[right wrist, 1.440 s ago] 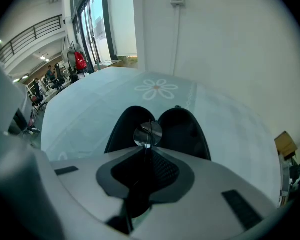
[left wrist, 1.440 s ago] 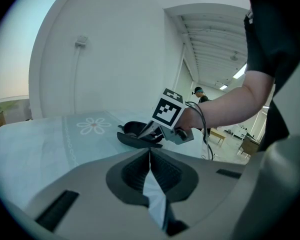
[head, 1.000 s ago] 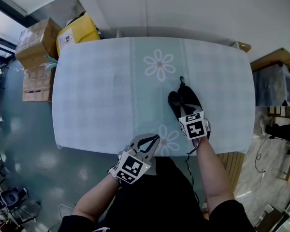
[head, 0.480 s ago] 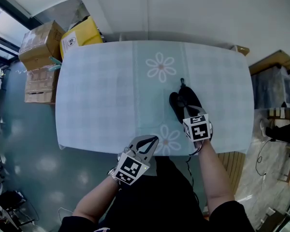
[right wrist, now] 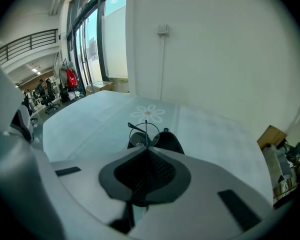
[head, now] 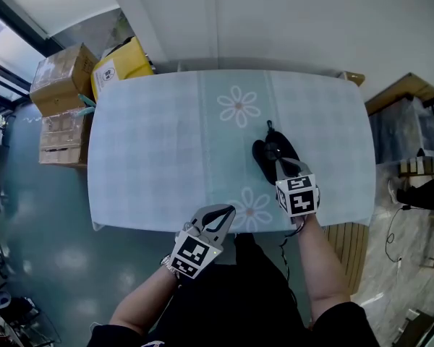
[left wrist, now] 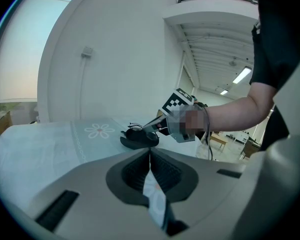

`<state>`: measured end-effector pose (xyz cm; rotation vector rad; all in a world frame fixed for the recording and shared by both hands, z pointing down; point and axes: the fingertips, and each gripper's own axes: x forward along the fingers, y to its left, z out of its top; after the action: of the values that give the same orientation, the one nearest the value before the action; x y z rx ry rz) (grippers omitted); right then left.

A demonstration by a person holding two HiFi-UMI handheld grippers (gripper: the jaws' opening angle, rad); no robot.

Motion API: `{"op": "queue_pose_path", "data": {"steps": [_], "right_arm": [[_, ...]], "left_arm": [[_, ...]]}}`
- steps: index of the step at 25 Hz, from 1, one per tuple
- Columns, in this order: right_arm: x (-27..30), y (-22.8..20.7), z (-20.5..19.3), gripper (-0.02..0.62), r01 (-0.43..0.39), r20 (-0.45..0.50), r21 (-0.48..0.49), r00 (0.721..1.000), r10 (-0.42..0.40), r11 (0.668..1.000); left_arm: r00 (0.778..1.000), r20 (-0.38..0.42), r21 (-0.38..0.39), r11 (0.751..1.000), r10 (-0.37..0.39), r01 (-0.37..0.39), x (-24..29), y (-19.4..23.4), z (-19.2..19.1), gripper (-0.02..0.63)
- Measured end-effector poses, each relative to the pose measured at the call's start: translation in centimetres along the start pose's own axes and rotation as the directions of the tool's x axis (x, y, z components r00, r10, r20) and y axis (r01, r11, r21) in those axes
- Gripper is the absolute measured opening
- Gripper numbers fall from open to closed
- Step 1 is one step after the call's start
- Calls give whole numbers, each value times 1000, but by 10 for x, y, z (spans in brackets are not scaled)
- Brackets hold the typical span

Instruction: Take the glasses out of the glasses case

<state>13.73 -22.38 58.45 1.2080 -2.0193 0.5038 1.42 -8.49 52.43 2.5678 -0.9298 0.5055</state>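
An open black glasses case (head: 266, 152) lies on the flower-print tablecloth (head: 152, 143), right of the middle. My right gripper (head: 281, 160) hovers over the case's near end. In the right gripper view, that gripper (right wrist: 147, 149) is shut on thin wire-rimmed glasses (right wrist: 143, 133), with one round lens showing just above the case (right wrist: 171, 141). My left gripper (head: 227, 210) stays at the table's near edge, shut and holding nothing. From the left gripper view, the left gripper (left wrist: 150, 152) points at the case (left wrist: 138, 141) and the right gripper beyond it.
The table stands against a white wall. Cardboard boxes (head: 56, 72) and a yellow box (head: 121, 58) are stacked on the floor at the far left. Wooden furniture (head: 405, 91) and a small box (head: 350, 77) sit at the right.
The right gripper has drawn back a little toward the table's near edge over the case. The left gripper has barely moved.
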Motion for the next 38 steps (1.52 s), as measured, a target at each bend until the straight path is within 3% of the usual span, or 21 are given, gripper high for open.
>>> {"op": "queue_pose_path", "data": {"steps": [8,21,30,38], "right_arm": [[-42,18,23,25,19,112,44,993,-24,999],[-108,85,42,25,15,237,108,971,-40,994],[-141,140,20,25,21,288,196,954,-78,980],[-163,175,-4,25,31,278,251,955,-103,967]], "left_arm": [[999,46,-23,1000,1,0,-30,5,9,29],[995,101,-35,999,-10,14,-87,19,12,29],[993,94,5,997,-77,77,-127,15,-8,29],[989,88,14,993,-118,117,-152,8,-20,29]]}}
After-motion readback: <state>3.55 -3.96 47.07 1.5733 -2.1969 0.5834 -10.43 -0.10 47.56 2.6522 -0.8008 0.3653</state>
